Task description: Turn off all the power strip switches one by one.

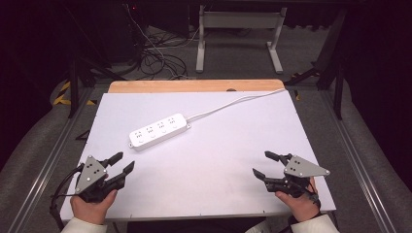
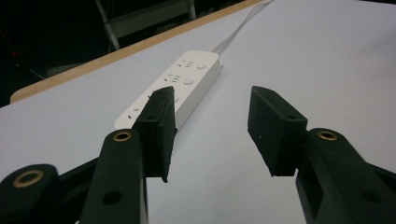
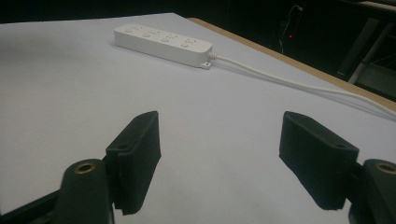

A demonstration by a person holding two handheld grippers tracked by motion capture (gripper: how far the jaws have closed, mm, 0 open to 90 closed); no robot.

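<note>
Power strip: we see a white power strip (image 1: 159, 131) lying flat in the middle of the white table (image 1: 218, 194), a bit toward the far left. Nothing touches it.
Cord: we see its white cord (image 1: 233, 103) run from the strip's right end to the far right edge of the table.
Left gripper: we hold the left gripper (image 1: 120, 163) low at the near left corner of the table. Its jaws stand partly apart, with nothing between them. It points toward the strip but is well apart from it.
Right gripper: we hold the right gripper (image 1: 265, 164) at the near right part of the table. Its jaws stand wide, with nothing between them. It is well apart from the strip.
High view: here we see both hands, both grippers, the whole table, the wooden edge (image 1: 194, 86) at its far side, and the tangle of dark cables (image 1: 155, 58) on the floor behind.
Left gripper view: here we look along the left gripper (image 2: 212, 133) and see the power strip (image 2: 182, 91) up close, with its sockets and round buttons. One black jaw covers part of the strip's near end.
Right gripper view: here we look between the jaws of the right gripper (image 3: 233, 163) at bare table. The power strip (image 3: 163, 43) lies far off at the top, and we see the cord (image 3: 299, 84) leave its end.
</note>
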